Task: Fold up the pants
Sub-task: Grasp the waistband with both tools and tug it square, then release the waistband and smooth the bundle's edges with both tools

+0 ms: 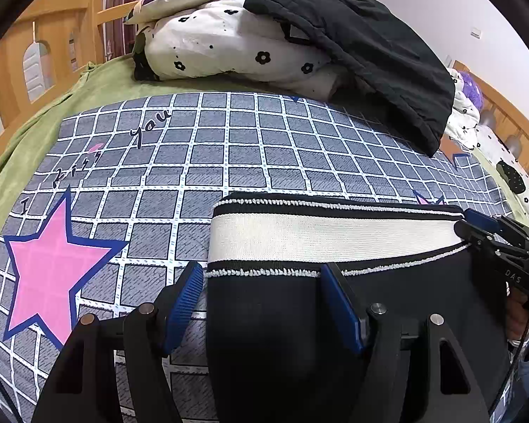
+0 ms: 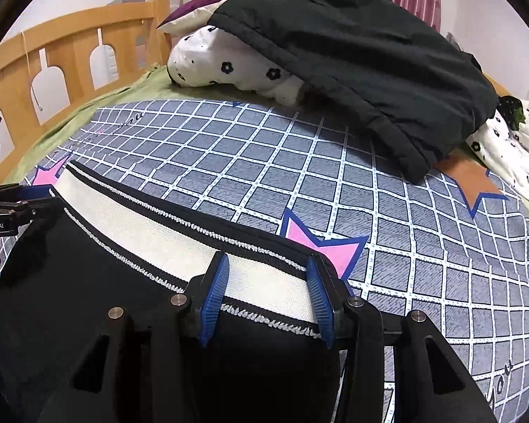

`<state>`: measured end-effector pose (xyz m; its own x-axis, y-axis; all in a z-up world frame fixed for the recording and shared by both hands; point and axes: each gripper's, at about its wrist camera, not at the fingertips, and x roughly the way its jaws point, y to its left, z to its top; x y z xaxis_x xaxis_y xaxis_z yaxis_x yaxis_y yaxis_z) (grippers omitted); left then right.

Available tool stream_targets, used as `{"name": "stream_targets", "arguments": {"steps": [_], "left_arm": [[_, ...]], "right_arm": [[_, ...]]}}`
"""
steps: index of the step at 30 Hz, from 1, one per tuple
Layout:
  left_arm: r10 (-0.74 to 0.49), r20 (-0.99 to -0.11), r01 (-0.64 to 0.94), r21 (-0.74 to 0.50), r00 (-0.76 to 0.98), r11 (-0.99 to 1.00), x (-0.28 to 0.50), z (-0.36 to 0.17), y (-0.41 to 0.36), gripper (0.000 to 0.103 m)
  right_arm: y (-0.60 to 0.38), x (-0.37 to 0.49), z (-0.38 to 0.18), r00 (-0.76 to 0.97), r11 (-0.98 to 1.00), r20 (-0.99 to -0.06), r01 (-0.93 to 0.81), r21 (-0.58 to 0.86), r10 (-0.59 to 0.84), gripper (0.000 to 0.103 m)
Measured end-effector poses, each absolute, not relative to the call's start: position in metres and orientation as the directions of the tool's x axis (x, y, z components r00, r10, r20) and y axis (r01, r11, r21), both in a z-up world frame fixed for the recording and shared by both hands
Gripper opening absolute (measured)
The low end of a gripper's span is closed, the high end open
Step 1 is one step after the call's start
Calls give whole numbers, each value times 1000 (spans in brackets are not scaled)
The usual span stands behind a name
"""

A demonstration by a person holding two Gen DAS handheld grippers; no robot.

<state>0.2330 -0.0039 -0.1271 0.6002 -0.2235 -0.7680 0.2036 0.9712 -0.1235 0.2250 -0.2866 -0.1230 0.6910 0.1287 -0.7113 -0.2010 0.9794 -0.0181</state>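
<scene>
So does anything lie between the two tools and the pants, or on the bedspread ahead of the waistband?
Nothing visible does. Both the left tool and right tool straddle the pants at the waistband. The checked bedspread ahead is bare up to the black jacket on the bedding.

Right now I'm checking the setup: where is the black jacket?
The black jacket lies at the far side of the bed, draped over the flowered quilt, beyond the pants.
</scene>
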Motion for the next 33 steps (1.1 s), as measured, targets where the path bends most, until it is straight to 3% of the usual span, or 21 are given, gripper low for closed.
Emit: {"name": "stream_targets", "arguments": {"steps": [5,9,16,18,26,33], "left_arm": [[-236,-787,204,-143,570,969,237,-136,-2,74],[-243,-789,197,-157,564,968,236,-136,0,74],[-228,-800,228,-117,555,967,220,-132,-8,73],[-224,-809,230,-113,544,967,211,-133,-7,73],[-266,-836,259,-155,480,953,158,-132,3,70],[-327,-815,290,-205,479,935,90,-126,17,70]], "right_arm": [[-286,222,-121,700,980,-702,-200,-10,136,46],[-291,217,-114,688,979,-707,-201,30,163,51],[-290,199,-102,674,976,-728,-215,-31,125,52],[-291,195,-108,687,983,-721,-178,-52,86,60],[-301,175,-102,644,989,-754,-136,59,134,61],[-284,115,-107,636,983,-766,-183,-33,93,61]]}}
